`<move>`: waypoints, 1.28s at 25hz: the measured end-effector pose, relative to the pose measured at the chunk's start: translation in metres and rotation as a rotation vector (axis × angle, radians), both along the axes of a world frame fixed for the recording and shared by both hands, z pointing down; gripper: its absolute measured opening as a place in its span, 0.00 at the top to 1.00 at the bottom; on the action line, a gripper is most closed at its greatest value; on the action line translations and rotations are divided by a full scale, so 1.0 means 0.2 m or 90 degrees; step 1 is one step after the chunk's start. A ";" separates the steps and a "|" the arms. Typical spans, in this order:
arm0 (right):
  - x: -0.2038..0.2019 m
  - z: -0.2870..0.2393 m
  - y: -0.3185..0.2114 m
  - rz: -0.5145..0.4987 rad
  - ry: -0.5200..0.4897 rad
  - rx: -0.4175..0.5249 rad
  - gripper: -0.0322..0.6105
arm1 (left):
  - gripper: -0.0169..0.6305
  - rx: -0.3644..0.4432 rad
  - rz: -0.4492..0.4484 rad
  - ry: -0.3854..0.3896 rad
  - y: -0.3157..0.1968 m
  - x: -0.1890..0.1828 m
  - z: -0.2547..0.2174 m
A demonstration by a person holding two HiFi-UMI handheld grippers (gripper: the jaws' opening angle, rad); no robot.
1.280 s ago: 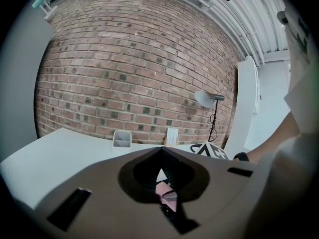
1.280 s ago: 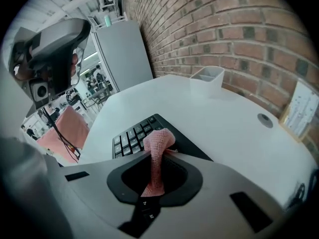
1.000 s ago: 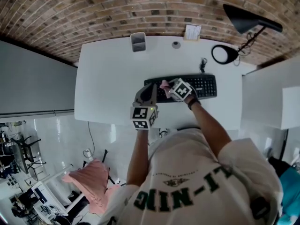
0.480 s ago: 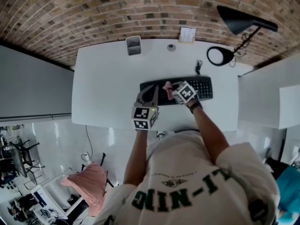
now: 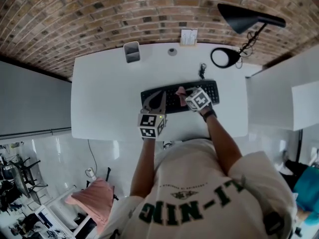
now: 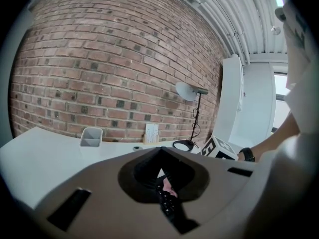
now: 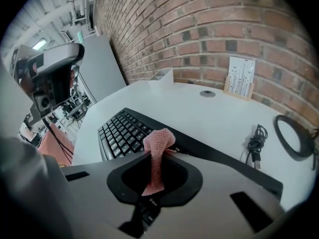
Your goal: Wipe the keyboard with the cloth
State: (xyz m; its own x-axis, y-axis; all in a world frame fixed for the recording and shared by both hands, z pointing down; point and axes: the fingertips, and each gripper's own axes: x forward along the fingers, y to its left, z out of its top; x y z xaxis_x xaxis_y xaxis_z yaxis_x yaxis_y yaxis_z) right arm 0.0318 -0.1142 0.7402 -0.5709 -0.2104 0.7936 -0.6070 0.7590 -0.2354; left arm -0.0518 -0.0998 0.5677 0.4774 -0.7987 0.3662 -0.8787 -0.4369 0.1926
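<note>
A black keyboard (image 5: 172, 99) lies on the white desk (image 5: 104, 98) in front of the person. My right gripper (image 5: 185, 94) is shut on a pink cloth (image 5: 180, 90) and holds it down on the keys near the keyboard's middle. In the right gripper view the cloth (image 7: 158, 141) bunches up out of the tip of the right gripper (image 7: 162, 152), with the keyboard (image 7: 119, 131) beyond it. My left gripper (image 5: 160, 97) is shut, its tip over the left part of the keyboard. In the left gripper view the left gripper (image 6: 160, 151) has nothing visible between its jaws.
At the back of the desk stand a grey pen cup (image 5: 131, 51), a card holder (image 5: 188, 36) and a black lamp (image 5: 244, 19) with a round base (image 5: 225, 57). A coiled cable (image 5: 202, 69) lies behind the keyboard. Brick wall lies behind the desk.
My right gripper has slid the cloth to the right along the keyboard, from its left part to near its middle. The left gripper has hardly moved.
</note>
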 end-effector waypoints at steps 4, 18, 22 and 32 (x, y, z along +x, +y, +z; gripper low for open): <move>0.16 0.05 -0.04 0.029 0.037 0.016 0.92 | 0.97 -0.001 0.011 0.003 -0.02 0.05 0.01; 0.45 0.06 -0.09 0.119 0.041 0.002 0.92 | 0.97 -0.003 0.045 0.005 -0.07 0.21 0.03; 0.52 0.06 -0.10 0.139 0.053 0.006 0.92 | 0.97 -0.008 0.050 0.012 -0.09 0.24 0.05; 0.87 0.03 -0.16 0.256 0.091 0.039 0.92 | 0.97 -0.011 0.095 0.021 -0.12 0.40 0.07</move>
